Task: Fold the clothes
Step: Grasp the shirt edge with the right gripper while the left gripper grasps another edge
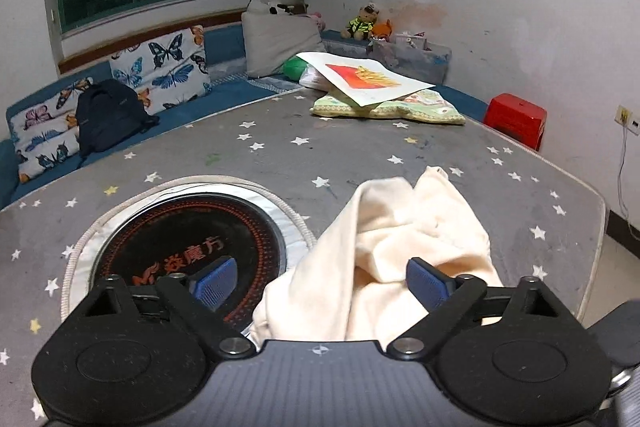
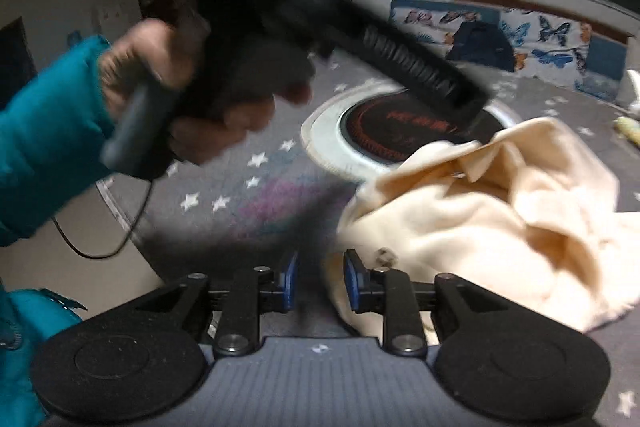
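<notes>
A cream garment (image 1: 404, 255) lies crumpled on the grey star-patterned table cover (image 1: 280, 155). My left gripper (image 1: 320, 287) is open wide just above the near part of the garment, with cloth between the blue pads but not clamped. In the right wrist view the garment (image 2: 500, 211) lies bunched to the right. My right gripper (image 2: 320, 281) is narrowly open and empty at the garment's left edge. The other hand-held gripper (image 2: 400, 59), blurred, hangs above the table there, held by a hand in a teal sleeve.
A round black heater plate (image 1: 192, 251) with a white rim is set into the table left of the garment. A folded blanket with a drawing sheet (image 1: 372, 83) lies at the far side. A backpack (image 1: 108, 115), cushions and a red stool (image 1: 516, 119) surround the table.
</notes>
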Tool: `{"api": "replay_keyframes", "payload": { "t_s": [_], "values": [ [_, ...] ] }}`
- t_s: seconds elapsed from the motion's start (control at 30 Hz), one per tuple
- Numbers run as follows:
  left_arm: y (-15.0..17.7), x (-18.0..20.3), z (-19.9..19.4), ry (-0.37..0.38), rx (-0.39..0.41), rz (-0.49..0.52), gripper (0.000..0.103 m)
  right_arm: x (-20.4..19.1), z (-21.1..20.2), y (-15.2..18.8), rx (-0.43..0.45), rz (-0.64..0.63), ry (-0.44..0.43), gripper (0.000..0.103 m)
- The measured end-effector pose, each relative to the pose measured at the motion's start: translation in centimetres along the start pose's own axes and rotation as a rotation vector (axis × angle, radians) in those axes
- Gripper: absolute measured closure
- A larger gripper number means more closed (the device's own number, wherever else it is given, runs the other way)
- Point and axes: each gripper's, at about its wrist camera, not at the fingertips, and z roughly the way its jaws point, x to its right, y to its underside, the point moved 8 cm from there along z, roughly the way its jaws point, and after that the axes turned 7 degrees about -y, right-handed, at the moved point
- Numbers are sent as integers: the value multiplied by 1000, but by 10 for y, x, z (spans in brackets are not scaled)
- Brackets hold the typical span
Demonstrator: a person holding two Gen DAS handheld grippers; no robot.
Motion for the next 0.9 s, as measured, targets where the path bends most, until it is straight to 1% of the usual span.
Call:
{"api": "replay_keyframes", "payload": {
  "t_s": [0.07,0.13,0.23,0.3,0.33,0.37,0.4,0.43,0.47,0.53,0.57,0.63,0.73,0.83,0.87,0.9],
  "values": [
    [-8,2,4,7,6,-2,14,14,-20,-5,28,32,44,74],
    [-17,7,10,27,9,-1,14,34,-38,-8,45,52,111,74],
    [-27,16,28,19,-6,21,14,59,-54,-11,55,81,200,73],
    [-32,22,43,17,-23,39,15,75,-62,-11,58,91,259,68],
    [-34,25,50,18,-31,49,16,82,-60,-11,55,92,278,64],
    [-36,28,57,19,-38,59,16,89,-58,-11,51,93,297,62],
    [-37,31,65,18,-47,70,20,96,-57,-10,47,95,316,62],
    [-37,33,70,20,-57,76,29,103,-55,-10,43,96,334,62],
    [-36,35,77,24,-70,81,35,110,-53,-10,39,97,353,62],
    [-35,37,87,36,-94,78,59,122,-48,-9,29,96,390,61],
    [-34,37,90,45,-100,75,64,126,-44,-7,22,87,405,60],
    [-31,34,92,53,-106,63,90,131,-36,-6,5,72,422,60],
    [-31,22,86,54,-87,20,96,140,-26,-5,-23,66,449,60],
    [-31,2,74,25,-64,-29,98,148,-16,-1,-40,71,453,66],
    [-31,-7,68,4,-54,-46,99,150,-14,0,-43,76,456,79],
    [-30,-17,62,-18,-45,-64,99,152,-11,2,-45,82,461,87]
  ]
}}
